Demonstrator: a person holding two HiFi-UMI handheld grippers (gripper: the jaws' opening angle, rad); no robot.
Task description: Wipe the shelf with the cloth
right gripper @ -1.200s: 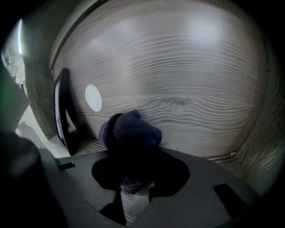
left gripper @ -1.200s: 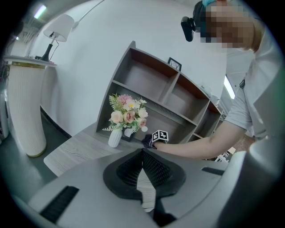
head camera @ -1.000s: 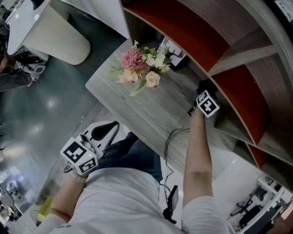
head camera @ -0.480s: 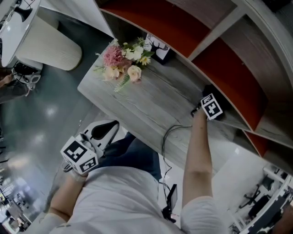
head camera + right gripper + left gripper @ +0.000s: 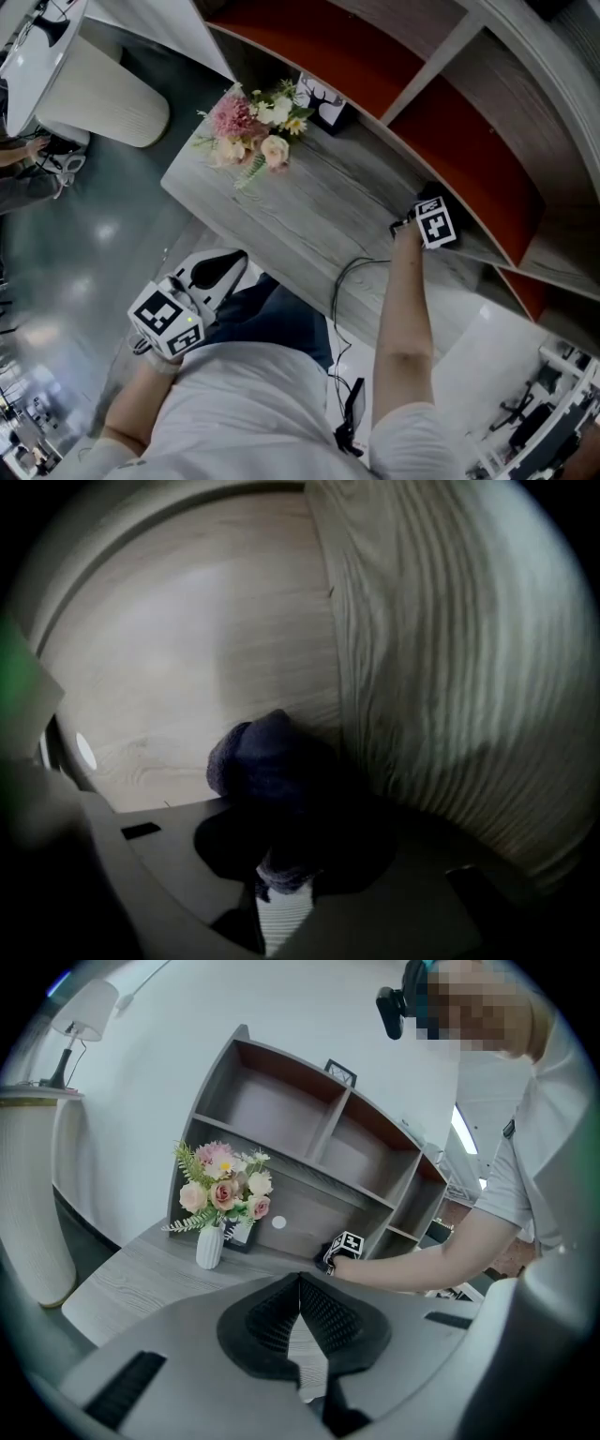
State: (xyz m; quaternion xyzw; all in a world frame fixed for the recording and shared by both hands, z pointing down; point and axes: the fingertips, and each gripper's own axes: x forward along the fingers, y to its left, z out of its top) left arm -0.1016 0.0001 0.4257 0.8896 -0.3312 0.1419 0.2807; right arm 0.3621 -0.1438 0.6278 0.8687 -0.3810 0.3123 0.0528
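Now the right gripper reaches across the tabletop into the lowest opening of the shelf, its marker cube facing up at the shelf's front edge. In the right gripper view, its jaws are clamped on a dark blue cloth. The bunched cloth sticks out past the jaw tips and is pressed into the corner where two wood-grain shelf surfaces meet: a pale panel on the left and a strongly grained wall on the right. A small tuft of cloth shows below, between the pads.

The left gripper is held low, near the person's lap and off the tabletop's near edge, well apart from the shelf. In the left gripper view, its jaws are closed tip to tip with nothing between them, and they point toward the shelf.

A bunch of pink and cream flowers stands at the tabletop's left end, in a white vase, with a small framed picture just behind it. A thin black cable loops over the tabletop's near edge beside the right forearm.
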